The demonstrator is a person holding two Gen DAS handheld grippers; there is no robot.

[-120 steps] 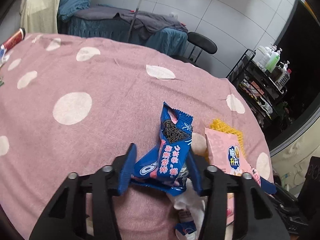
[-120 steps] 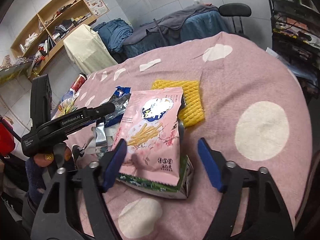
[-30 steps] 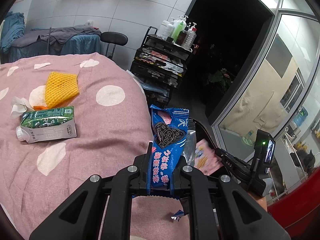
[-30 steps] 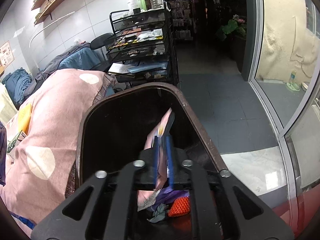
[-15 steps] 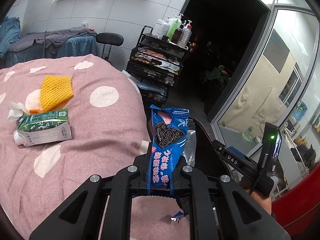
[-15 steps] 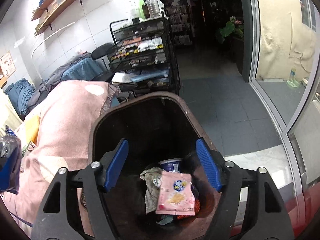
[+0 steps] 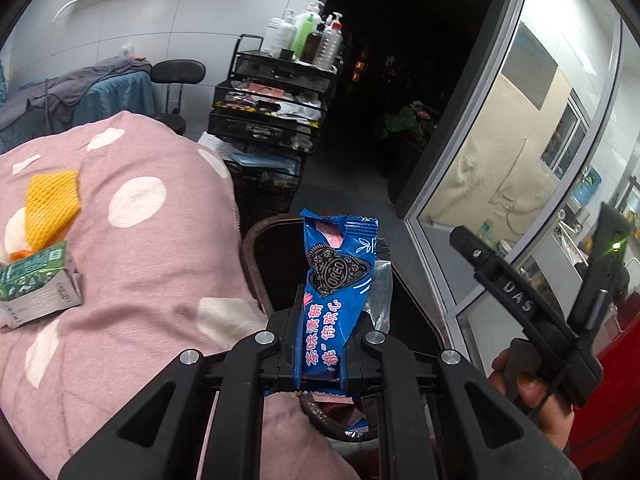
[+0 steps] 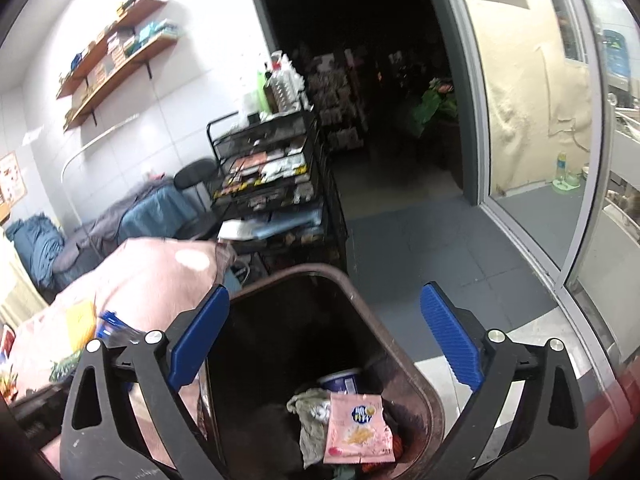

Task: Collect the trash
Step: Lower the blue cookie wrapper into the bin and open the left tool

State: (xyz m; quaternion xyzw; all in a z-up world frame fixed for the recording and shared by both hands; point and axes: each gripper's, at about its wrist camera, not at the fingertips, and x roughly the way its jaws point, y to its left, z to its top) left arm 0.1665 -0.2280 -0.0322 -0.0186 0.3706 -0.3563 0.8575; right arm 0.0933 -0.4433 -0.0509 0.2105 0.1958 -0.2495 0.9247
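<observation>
On the far left, the pink spotted cloth (image 7: 132, 264) over the worktop carries what is left to clear: a yellow foam net (image 7: 50, 206), light and springy, and nearer, a green and white drink carton (image 7: 36, 290) lying on its side, stiff enough to take across its flat faces, though I would guess it crushes easily if empty. Moving right, the left gripper (image 7: 322, 360) has its jaws clamped together on the lower half of a blue Oreo wrapper (image 7: 336, 288), which stands upright out of them with a crumpled silver foil scrap (image 7: 380, 288) tucked just behind it; both look weightless, slick and floppy, so a pinch through the middle, as here, seems the sure hold. The wrapper hangs right over the near rim of the brown trash bin (image 8: 420, 380), which stands against the right edge of the worktop. Further right, the right gripper (image 8: 322, 340) hovers above the bin's mouth, its jaws having just been opening, now wide apart with nothing between them. Inside the bin lie a pink snack packet (image 8: 358, 426) flat on top, a grey-green crumpled rag (image 8: 310, 420) to its left, and a blue-rimmed cup (image 8: 342, 382) behind, with something orange-red underneath that I cannot make out.
</observation>
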